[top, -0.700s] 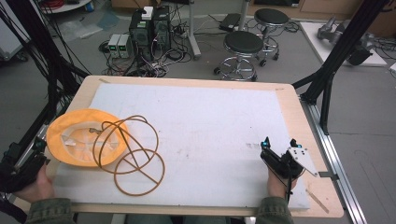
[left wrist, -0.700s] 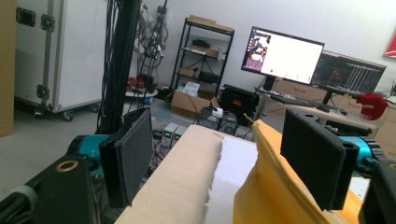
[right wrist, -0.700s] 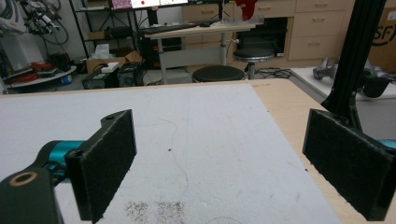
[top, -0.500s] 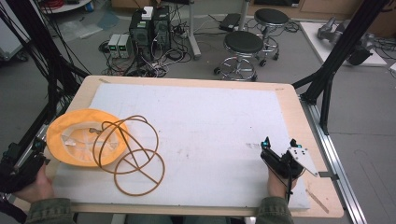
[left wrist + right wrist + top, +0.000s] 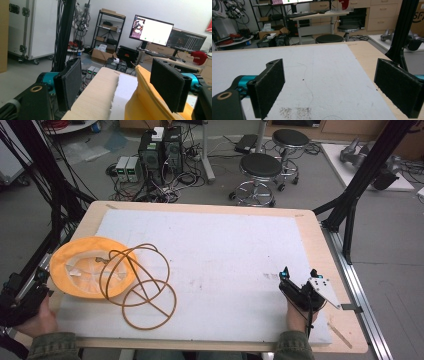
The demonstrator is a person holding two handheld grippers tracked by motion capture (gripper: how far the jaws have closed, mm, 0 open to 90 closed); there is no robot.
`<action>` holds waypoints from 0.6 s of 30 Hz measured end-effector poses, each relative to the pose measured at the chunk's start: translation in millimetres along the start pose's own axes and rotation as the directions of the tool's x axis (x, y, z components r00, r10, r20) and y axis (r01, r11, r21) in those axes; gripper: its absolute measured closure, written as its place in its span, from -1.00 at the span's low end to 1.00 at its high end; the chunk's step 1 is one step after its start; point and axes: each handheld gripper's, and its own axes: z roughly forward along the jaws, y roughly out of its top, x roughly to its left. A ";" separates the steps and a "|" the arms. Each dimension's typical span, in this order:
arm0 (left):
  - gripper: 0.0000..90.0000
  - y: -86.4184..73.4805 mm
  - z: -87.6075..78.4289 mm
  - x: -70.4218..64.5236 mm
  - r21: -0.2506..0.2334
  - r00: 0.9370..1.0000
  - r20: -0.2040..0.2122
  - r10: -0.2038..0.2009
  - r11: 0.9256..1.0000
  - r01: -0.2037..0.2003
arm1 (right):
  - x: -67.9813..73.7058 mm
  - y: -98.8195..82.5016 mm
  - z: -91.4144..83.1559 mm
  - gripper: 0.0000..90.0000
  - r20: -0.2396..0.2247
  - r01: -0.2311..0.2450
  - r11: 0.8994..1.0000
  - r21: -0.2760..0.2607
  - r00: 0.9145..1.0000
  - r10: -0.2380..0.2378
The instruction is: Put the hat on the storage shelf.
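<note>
Resting L tool (image 5: 30, 287) by orange hat (image 5: 82, 265), jaws apart

We see a wooden table (image 5: 310, 240) under a white sheet (image 5: 225, 265); an orange hat (image 5: 75, 255) and brown cord (image 5: 145, 295) lie on it.

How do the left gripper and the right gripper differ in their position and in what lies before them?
The left gripper sits at the table's left edge beside the orange cap; the right gripper rests near the right edge over the bare white mat. Both have open, empty jaws.
</note>
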 end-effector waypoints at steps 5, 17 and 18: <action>-0.42 0.5 -0.1 -0.8 -0.003 1.000 0.001 0.005 1.000 -0.005 | 0.0 -0.2 0.6 -0.81 -0.001 0.000 1.000 0.004 1.000 0.000; -0.42 9.8 -1.1 -7.4 -0.009 0.999 0.034 0.023 1.000 -0.023 | -0.3 -0.5 1.2 -0.81 -0.010 -0.004 1.000 0.007 1.000 0.004; -0.42 10.4 -1.1 -7.5 -0.006 0.999 0.037 0.022 1.000 -0.022 | -0.3 -0.5 1.2 -0.81 -0.010 -0.004 1.000 0.007 1.000 0.004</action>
